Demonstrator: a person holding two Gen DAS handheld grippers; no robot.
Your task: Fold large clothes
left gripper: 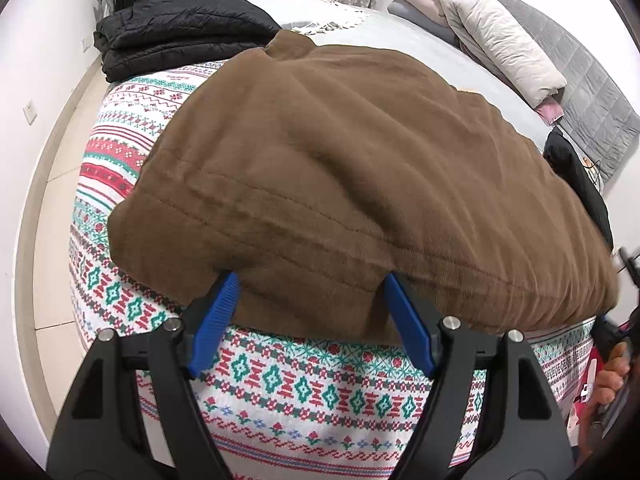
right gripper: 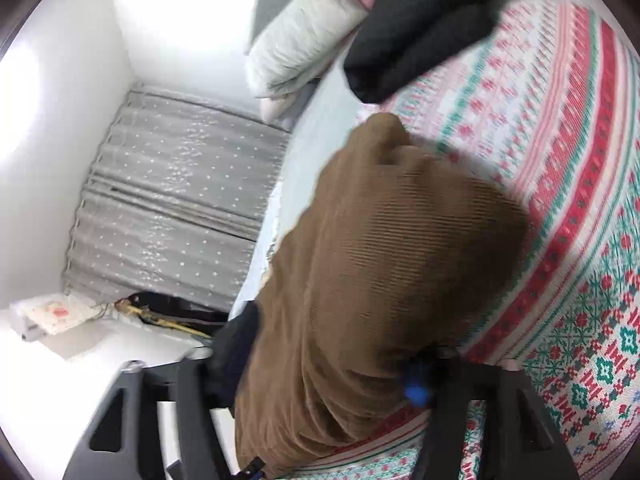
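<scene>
My left gripper (left gripper: pixel 310 312) points down at the near edge of the bed. Its two blue fingers (left gripper: pixel 214 324) stand wide apart, and their tips are tucked under the edge of the big brown padded coat (left gripper: pixel 340 184). A stretch of that edge lies between them, but the pads do not squeeze it — this tool is let go.

The big brown padded coat lies folded into a thick bundle on the knitted blanket with red, green and white patterns (left gripper: pixel 280 384), close to the bed's near edge. Its collar end points toward the far side of the bed.

My right gripper (right gripper: pixel 324 392) is at the other end of the same coat. The picture there is blurry. The brown cloth covers the space between the black fingers, and only a bit of one blue pad (right gripper: pixel 416 390) peeks out, so I cannot tell if this tool is clamped on the coat or loose.

A folded black puffy jacket (left gripper: pixel 176 24) sits at the far left corner of the bed. Pale pillows (left gripper: pixel 496 40) lie along the far right edge. A grey curtain with small white dots (right gripper: pixel 172 200) hangs past the bed.
</scene>
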